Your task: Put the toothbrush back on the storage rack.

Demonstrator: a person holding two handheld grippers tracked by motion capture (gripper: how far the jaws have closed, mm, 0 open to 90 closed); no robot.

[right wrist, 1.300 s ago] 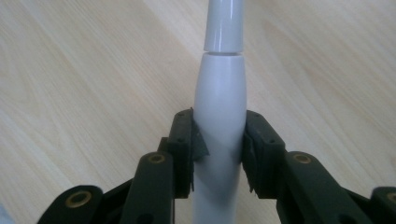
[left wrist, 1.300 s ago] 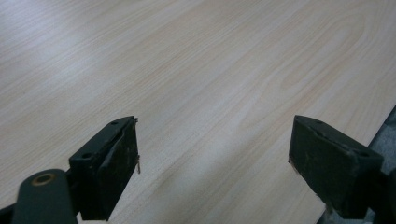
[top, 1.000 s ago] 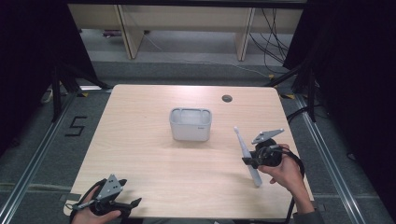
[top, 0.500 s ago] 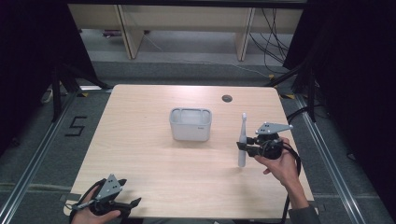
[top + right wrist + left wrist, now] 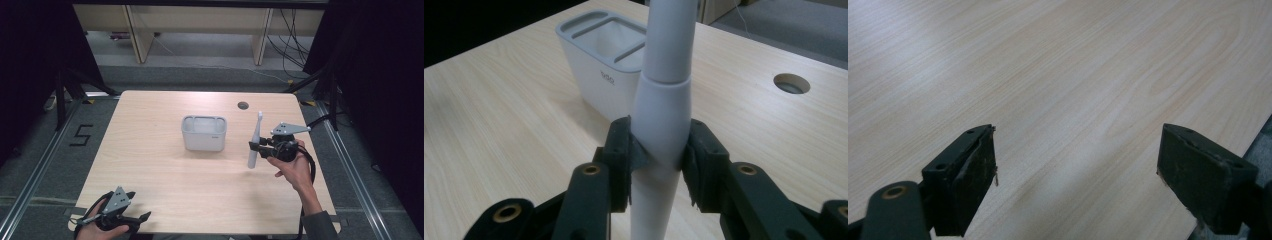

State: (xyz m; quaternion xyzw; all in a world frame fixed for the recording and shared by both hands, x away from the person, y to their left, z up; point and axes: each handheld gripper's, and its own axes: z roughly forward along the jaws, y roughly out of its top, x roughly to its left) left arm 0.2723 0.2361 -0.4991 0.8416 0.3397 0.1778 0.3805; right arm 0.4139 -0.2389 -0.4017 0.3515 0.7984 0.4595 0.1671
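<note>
My right gripper (image 5: pixel 256 146) (image 5: pixel 658 150) is shut on a white and grey electric toothbrush (image 5: pixel 255 141) (image 5: pixel 664 100), held nearly upright above the table, brush end up. A grey holder cup (image 5: pixel 204 132) (image 5: pixel 606 62) with divided openings stands at the table's middle, to the left of the toothbrush and apart from it. My left gripper (image 5: pixel 141 221) (image 5: pixel 1075 185) rests low at the front left corner, open, with only bare wood between its jaws.
The light wooden table (image 5: pixel 150 165) has a round cable hole (image 5: pixel 243 105) (image 5: pixel 792 83) at the back right. Its front edge lies right by my left gripper. Metal rails and dark floor surround the table; shelving legs stand behind.
My right gripper has lifted the toothbrush and swung it from lying slanted near the table to nearly upright, moving left toward the cup. The left gripper has stayed still.
</note>
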